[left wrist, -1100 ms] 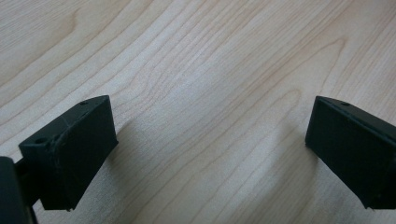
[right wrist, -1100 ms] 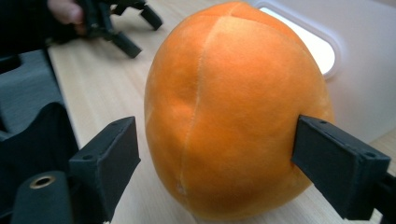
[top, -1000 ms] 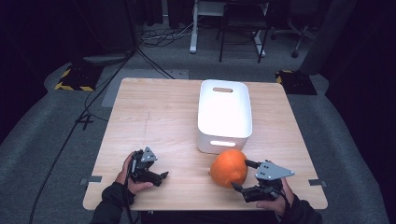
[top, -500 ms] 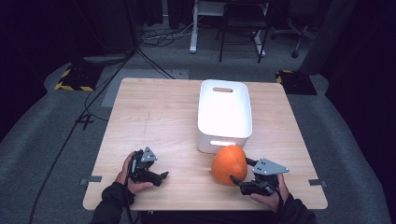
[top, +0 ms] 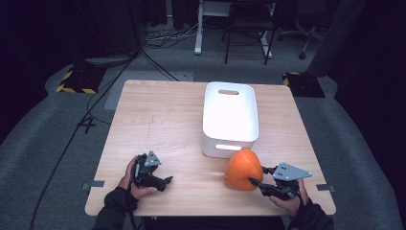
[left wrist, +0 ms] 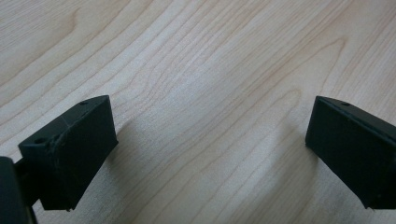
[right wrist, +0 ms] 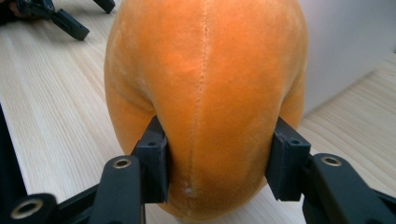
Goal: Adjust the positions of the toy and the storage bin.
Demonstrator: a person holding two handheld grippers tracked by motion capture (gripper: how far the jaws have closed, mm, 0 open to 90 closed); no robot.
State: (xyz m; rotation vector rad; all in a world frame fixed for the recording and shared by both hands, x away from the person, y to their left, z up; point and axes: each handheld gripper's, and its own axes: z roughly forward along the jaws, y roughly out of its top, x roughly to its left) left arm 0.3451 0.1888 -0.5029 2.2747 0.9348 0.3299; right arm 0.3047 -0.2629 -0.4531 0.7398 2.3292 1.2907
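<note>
On the pale wooden counter (top: 163,120), the orange velvety plush ball (top: 243,169) sits right in front of the white plastic bin (top: 230,117). Probably light and squashy; right tongs (right wrist: 215,163) have just been closing, pinching its seamed base. Left tongs (left wrist: 210,144) apart, empty.

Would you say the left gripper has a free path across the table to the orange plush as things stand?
Probably yes. The left gripper rests open on bare table, and nothing lies between it and the orange plush. However, the right gripper has just been closing and already pinches the plush on its far side.
</note>
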